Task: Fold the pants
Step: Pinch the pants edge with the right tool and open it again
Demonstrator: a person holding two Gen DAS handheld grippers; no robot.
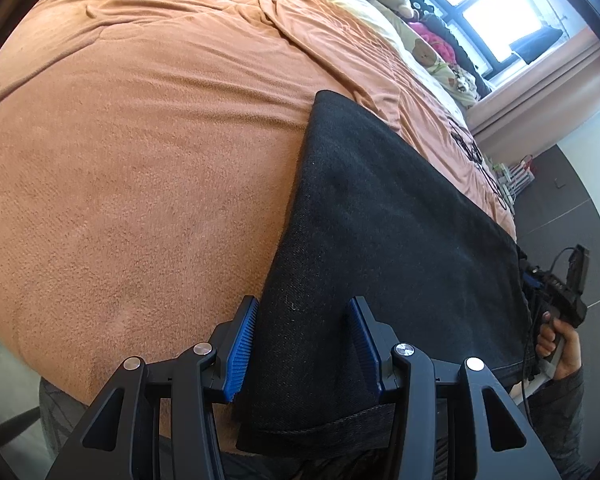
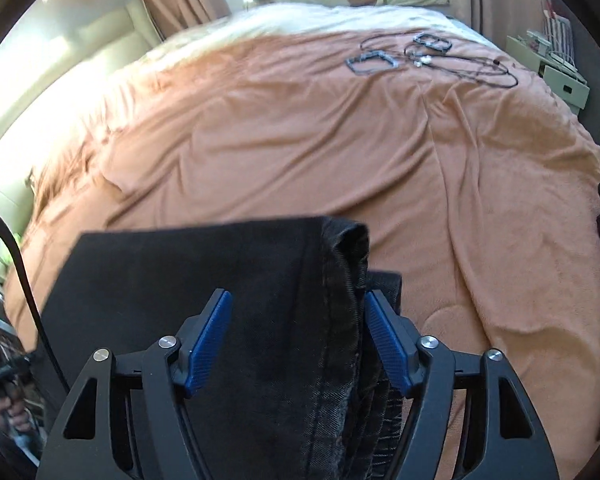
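Note:
Black pants (image 1: 380, 208) lie folded along the near edge of a bed under an orange blanket (image 1: 140, 160). My left gripper (image 1: 304, 340) stands open over one end of them. Its left blue pad sits at the cloth's side edge, its right pad above the flat cloth, and the hem curls below. My right gripper (image 2: 296, 340) is open over the other end of the pants (image 2: 204, 272). The thick seamed fold (image 2: 344, 280) lies between its pads, neither of which visibly presses on it. A hand (image 1: 556, 344) holds the right gripper's handle.
Black cables and small frames (image 2: 420, 56) lie on the far part of the blanket (image 2: 300, 140). Pillows and soft toys (image 1: 424, 28) are piled at the head of the bed, under a window. A low white unit (image 2: 556, 68) stands beside the bed on dark floor.

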